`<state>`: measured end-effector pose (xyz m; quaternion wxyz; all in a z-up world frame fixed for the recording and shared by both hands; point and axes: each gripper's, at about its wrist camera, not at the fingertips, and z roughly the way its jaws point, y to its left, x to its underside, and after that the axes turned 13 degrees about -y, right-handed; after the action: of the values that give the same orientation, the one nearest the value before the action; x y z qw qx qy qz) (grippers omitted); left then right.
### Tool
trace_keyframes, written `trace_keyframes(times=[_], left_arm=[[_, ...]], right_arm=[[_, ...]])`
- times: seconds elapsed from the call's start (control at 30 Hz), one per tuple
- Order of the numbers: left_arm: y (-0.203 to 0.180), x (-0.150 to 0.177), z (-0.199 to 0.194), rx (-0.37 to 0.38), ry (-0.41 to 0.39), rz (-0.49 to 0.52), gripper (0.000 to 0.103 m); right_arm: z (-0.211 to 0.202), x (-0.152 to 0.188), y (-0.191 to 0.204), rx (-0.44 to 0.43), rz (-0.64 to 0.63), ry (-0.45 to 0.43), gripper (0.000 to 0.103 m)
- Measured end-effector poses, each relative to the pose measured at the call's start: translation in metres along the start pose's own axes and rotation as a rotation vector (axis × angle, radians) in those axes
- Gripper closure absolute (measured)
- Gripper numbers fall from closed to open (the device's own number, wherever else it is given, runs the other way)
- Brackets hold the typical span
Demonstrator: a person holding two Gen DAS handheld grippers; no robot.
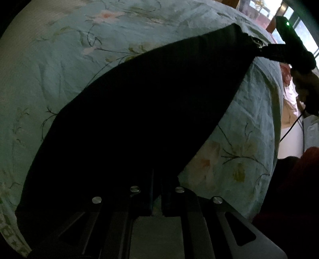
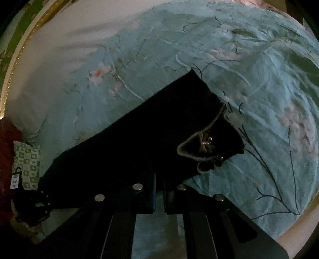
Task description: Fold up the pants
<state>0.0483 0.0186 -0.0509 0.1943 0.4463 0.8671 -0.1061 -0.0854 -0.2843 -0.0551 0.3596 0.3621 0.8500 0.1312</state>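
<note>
The black pants (image 1: 151, 111) are stretched out over a light blue floral bedspread (image 1: 69, 59). My left gripper (image 1: 157, 179) is shut on one end of the pants. In the left wrist view my right gripper (image 1: 265, 49) pinches the far end at the upper right. In the right wrist view my right gripper (image 2: 158, 179) is shut on the pants (image 2: 149, 129). Their waistband with a button and open fly (image 2: 205, 145) lies to the right of it. My left gripper (image 2: 33, 207) shows at the lower left, at the other end.
The bedspread (image 2: 259, 79) covers the bed. A gold-trimmed headboard (image 2: 24, 39) curves along the left in the right wrist view. A green-and-white patterned cloth (image 2: 27, 161) lies near it. A window (image 1: 279, 12) and the bed's edge are at the upper right in the left wrist view.
</note>
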Motion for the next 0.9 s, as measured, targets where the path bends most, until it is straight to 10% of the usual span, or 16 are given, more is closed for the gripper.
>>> trace_keyframes(times=[0.43,0.63,0.9], left_arm=[[-0.013,-0.024,-0.012,0.148,0.049,0.05,0.089],[-0.031,-0.084,-0.019,0.211,-0.033,0.052,0.058],[-0.05,-0.176,0.016,0.264,-0.073,-0.009,0.045]], right_arm=[[-0.014,-0.004,-0.014,0.021,0.014,0.005,0.08],[-0.025,-0.003,-0.029,0.041,0.066,-0.013,0.067],[-0.027,-0.003,-0.052,-0.008,0.195,-0.04,0.06]])
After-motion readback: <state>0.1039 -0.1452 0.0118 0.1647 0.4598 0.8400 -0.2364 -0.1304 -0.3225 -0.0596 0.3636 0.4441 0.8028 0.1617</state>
